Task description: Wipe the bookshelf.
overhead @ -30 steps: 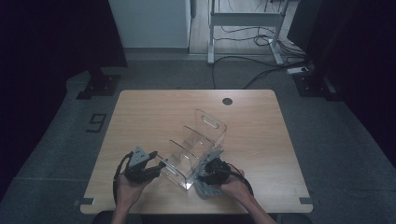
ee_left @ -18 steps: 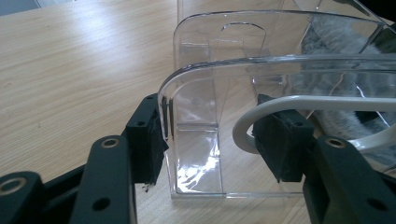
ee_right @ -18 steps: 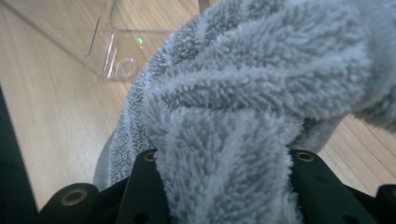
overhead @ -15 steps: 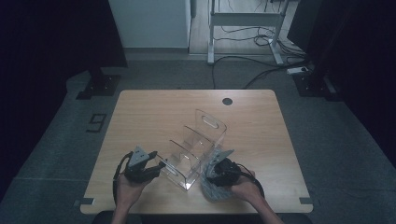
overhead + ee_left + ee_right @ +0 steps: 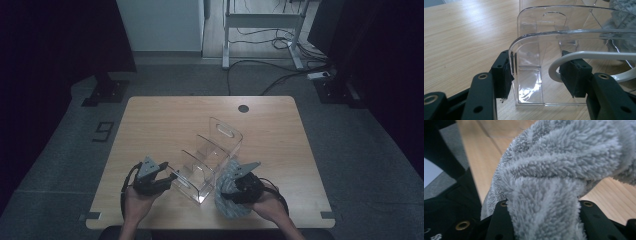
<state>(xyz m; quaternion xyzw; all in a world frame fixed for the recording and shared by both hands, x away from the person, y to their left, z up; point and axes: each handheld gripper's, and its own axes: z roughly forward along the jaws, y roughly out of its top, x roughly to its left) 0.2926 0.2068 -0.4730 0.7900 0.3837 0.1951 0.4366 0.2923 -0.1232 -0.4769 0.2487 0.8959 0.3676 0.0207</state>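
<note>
1. Two hand-held grippers work at the counter [image 5: 150, 125]: the left hand-held gripper [image 5: 536, 75] straddles the clear acrylic organizer's [image 5: 210, 155] end wall, jaws not fully pinched.
2. The right hand-held gripper [image 5: 235, 187] clamps a grey fluffy cloth [image 5: 554, 177] beside the organizer.
3. Wiping seems barely begun.

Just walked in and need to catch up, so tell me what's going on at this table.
A person sits at a wooden table with a two-jaw gripper in each hand. The left gripper has its jaws on either side of the near wall of a clear plastic divided organizer, one inside and one outside, not visibly clamped. The right gripper is shut on a grey fluffy cloth, bunched between its jaws just beside the organizer's right side. It looks like the organizer is being steadied for wiping.
</note>
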